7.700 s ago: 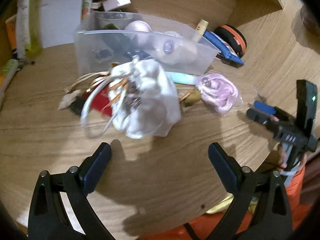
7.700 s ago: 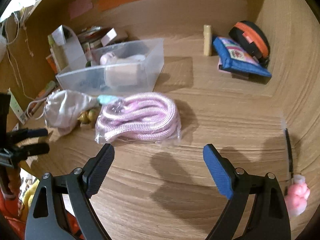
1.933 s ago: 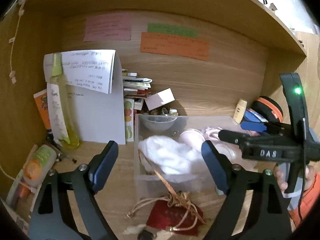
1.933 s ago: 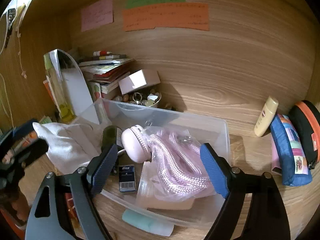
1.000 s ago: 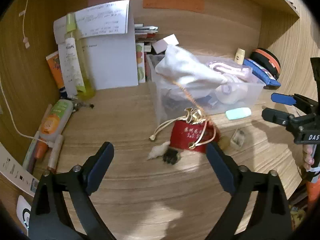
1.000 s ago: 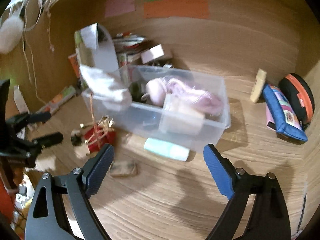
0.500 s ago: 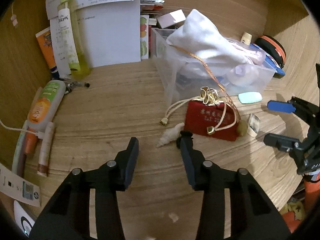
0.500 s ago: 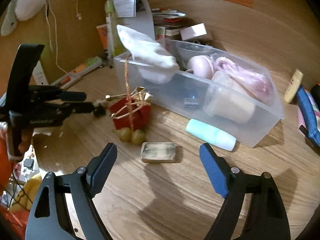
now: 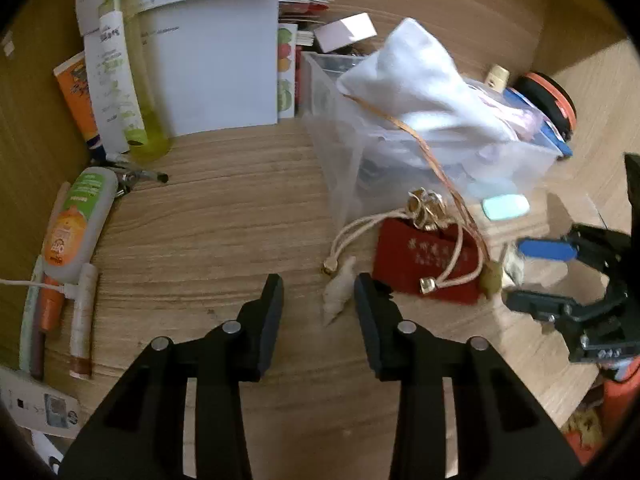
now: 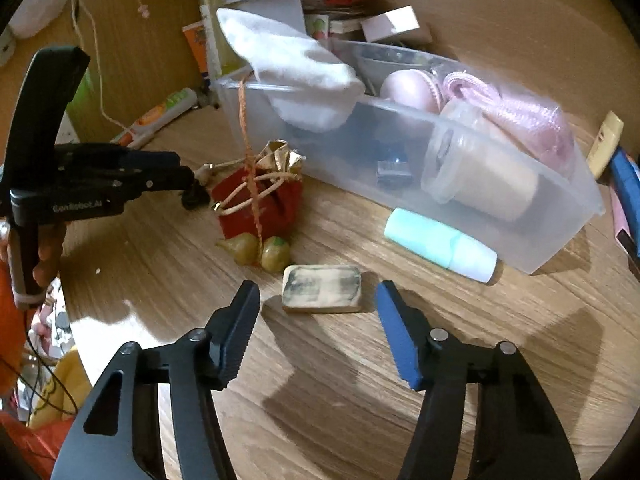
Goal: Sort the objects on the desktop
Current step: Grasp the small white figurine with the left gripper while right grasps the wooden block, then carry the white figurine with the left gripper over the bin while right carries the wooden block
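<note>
While both my grippers hover over the wooden desk (image 10: 480,360), the clear plastic bin (image 10: 552,240) stands at the back, holding a pink rope bundle (image 10: 524,116), a round pink case (image 10: 412,90) and a lidded cup (image 10: 480,168). A white pouch (image 10: 296,76) drapes over the bin's near-left rim, its orange cord trailing down to the red drawstring bag (image 9: 428,264) on the desk. My left gripper (image 9: 318,286) has its jaws partly apart, empty, with a small pale shell-like piece (image 9: 338,290) between the tips. My right gripper (image 10: 318,308) stands open and empty, just before a worn rectangular eraser (image 10: 322,288). A mint tube (image 10: 440,244) lies against the bin front.
</note>
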